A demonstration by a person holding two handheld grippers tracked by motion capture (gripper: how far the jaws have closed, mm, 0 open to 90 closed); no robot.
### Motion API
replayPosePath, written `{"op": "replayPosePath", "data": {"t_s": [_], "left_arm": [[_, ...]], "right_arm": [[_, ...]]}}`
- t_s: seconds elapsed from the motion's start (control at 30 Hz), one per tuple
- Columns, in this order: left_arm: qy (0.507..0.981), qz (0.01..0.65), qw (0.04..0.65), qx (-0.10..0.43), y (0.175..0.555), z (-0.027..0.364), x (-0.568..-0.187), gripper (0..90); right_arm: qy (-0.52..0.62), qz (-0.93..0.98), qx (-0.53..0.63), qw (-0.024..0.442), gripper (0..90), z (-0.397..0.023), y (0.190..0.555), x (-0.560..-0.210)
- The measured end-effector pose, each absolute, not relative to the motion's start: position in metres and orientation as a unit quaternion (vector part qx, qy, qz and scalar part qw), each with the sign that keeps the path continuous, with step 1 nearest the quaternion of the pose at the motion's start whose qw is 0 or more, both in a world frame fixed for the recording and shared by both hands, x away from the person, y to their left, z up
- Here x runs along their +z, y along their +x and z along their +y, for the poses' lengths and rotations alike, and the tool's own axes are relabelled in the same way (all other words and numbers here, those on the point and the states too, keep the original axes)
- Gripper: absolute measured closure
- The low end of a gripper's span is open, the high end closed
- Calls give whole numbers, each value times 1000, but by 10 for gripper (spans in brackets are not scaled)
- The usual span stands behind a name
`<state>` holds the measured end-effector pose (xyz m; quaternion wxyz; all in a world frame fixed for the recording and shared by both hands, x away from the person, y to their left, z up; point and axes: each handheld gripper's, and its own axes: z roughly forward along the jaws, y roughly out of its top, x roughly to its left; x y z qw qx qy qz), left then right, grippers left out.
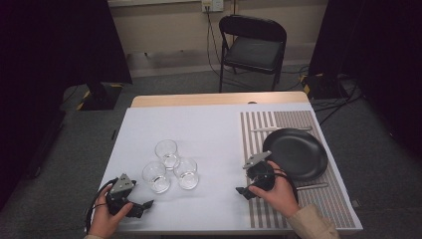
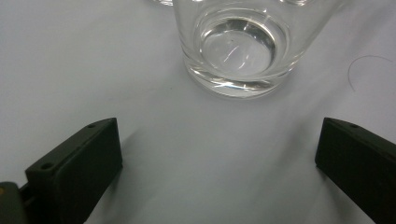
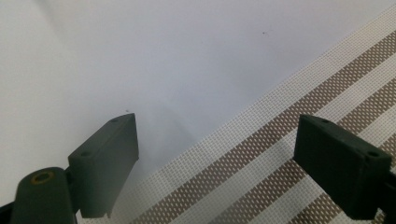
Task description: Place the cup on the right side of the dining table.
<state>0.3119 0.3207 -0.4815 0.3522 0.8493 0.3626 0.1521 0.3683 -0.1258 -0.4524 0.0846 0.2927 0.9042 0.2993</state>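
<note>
While both grippers rest low on the table (image 1: 149, 129), high view shows three glasses clustered mid-table; left gripper (image 1: 142, 208) sits just short of the near-left glass (image 1: 157, 177), right gripper (image 1: 242, 191) at the placemat (image 1: 298, 199) edge, plate (image 1: 296, 153) beyond.

Left gripper view: jaws spread wide, empty, glass (image 2: 240, 46) centred ahead. Likely grasp target; advance straight, close low on the wall, since neighbours crowd its far side.

Right gripper view: jaws spread, empty, straddling mat edge (image 3: 261, 154). Open tabletop on the side away from the mat.
</note>
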Motion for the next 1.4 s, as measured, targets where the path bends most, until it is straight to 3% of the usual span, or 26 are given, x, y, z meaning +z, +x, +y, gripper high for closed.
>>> {"op": "replayPosePath", "data": {"t_s": [1.4], "left_arm": [[851, 360, 351, 154, 312, 321, -481, 0]], "right_arm": [[253, 922, 286, 57, 130, -94, 384, -433]]}}
